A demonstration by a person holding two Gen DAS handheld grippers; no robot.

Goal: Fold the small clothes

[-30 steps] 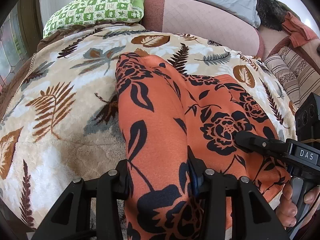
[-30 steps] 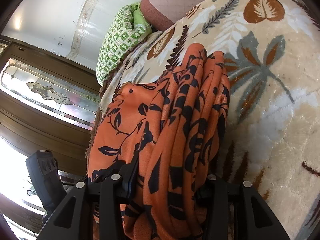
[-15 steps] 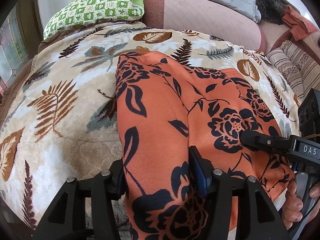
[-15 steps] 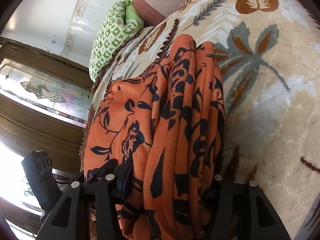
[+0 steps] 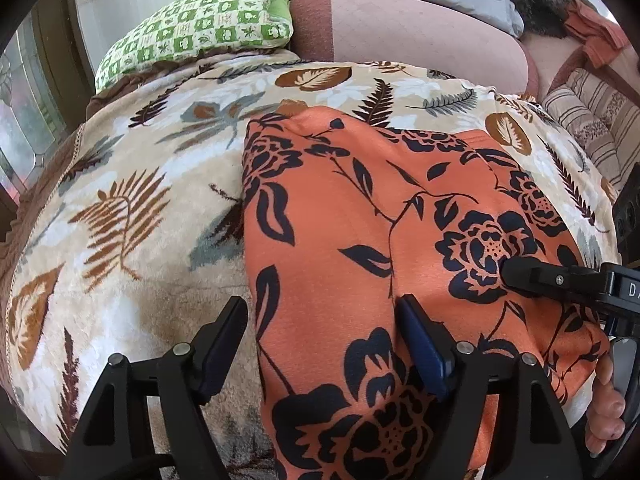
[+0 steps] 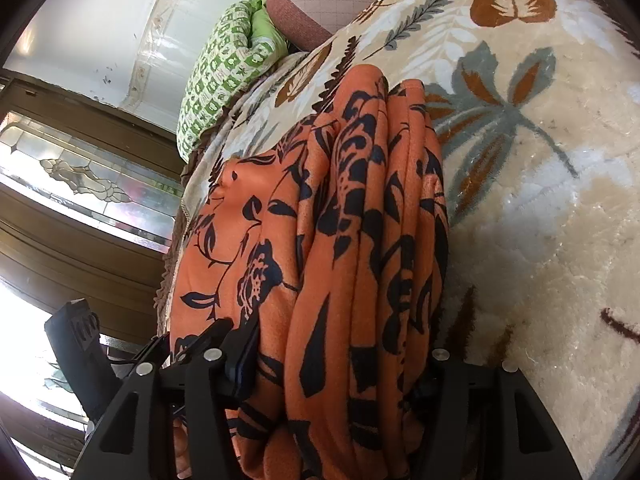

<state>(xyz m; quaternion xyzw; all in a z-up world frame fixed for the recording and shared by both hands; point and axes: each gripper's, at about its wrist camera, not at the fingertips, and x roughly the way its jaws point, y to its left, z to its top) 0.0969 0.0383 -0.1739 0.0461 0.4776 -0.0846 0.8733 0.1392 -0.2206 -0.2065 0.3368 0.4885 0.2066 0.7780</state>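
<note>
An orange garment with black flowers [image 5: 360, 240] lies folded on a leaf-print blanket [image 5: 140, 200]. My left gripper [image 5: 320, 344] is open; its fingers stand wide either side of the garment's near left edge, no longer pinching it. My right gripper [image 6: 340, 364] straddles the stacked folds of the same garment [image 6: 352, 240] at its other edge; the jaws are wide and the cloth fills the gap between them. The right gripper also shows in the left wrist view [image 5: 560, 280], lying on the garment at the right.
A green checked pillow [image 5: 200, 28] and a pink bolster [image 5: 420, 32] lie at the back of the bed. Striped cushions [image 5: 592, 120] sit at the right. A wood-framed stained-glass door [image 6: 80, 184] is beyond the bed's edge.
My left gripper's jaws have spread apart and let go of the garment's edge. The right gripper's jaws have widened too. The garment has settled flatter on the blanket.
</note>
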